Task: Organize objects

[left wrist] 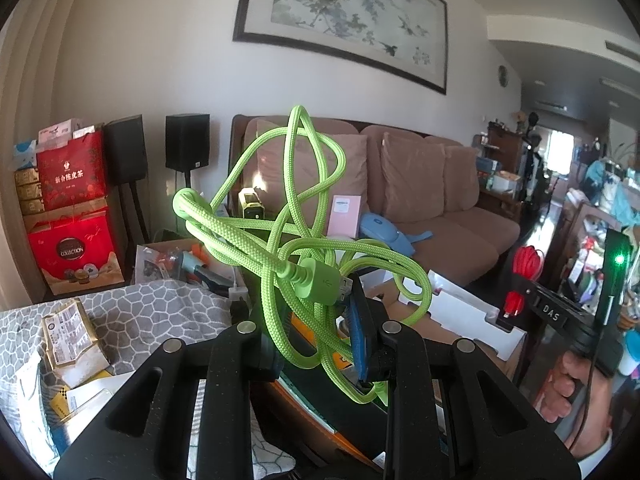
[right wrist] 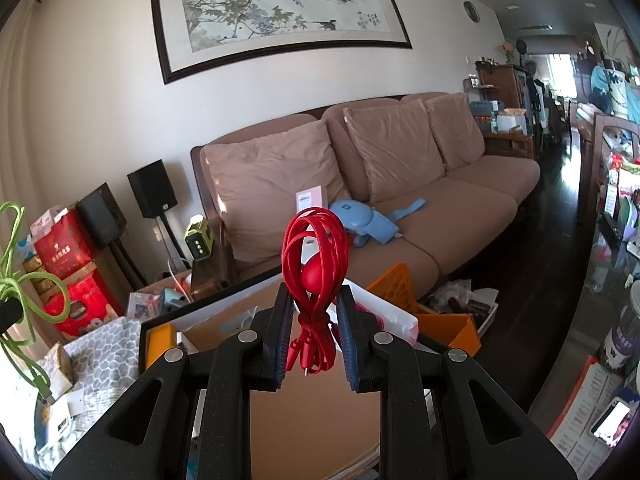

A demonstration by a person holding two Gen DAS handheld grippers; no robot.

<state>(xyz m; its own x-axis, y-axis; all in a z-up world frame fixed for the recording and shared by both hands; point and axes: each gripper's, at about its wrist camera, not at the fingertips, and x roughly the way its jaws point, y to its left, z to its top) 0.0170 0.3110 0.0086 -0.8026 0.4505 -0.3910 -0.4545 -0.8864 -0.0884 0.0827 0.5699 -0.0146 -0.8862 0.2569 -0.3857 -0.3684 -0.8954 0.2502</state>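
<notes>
- Cardboard box (right wrist: pixel 280 320), open and the largest thing under the hands, lies directly below both grippers, with an orange basket (right wrist: pixel 394 284) at its far right corner and a grey patterned cloth (left wrist: pixel 160 308) over the surface along its left edge; it looks the likely place for both cables, though nothing confirms that.
- Green braided cable (left wrist: pixel 304 240) is the bigger load: a loose tangle standing above the left gripper (left wrist: pixel 316 312), whose jaws are clenched on a few strands beside the USB plug (left wrist: pixel 320 280). Loops hang free on every side and one trails below the jaws.
- Left gripper should therefore go down slowly over the middle of the box, so the free loops fold inside instead of draping over an edge, and it should let go only once the bundle's weight rests on the bottom.
- Red flat cable (right wrist: pixel 314 264) is the tidier load, a tied coil standing upright between the pads of the right gripper (right wrist: pixel 314 320), which grasps it at the wrapped waist; its small plug ends dangle just under the jaws.
- Right gripper needs less care: keep the coil upright, set it in a free corner of the box apart from the green tangle, then release, so the two cables do not snag together.
</notes>
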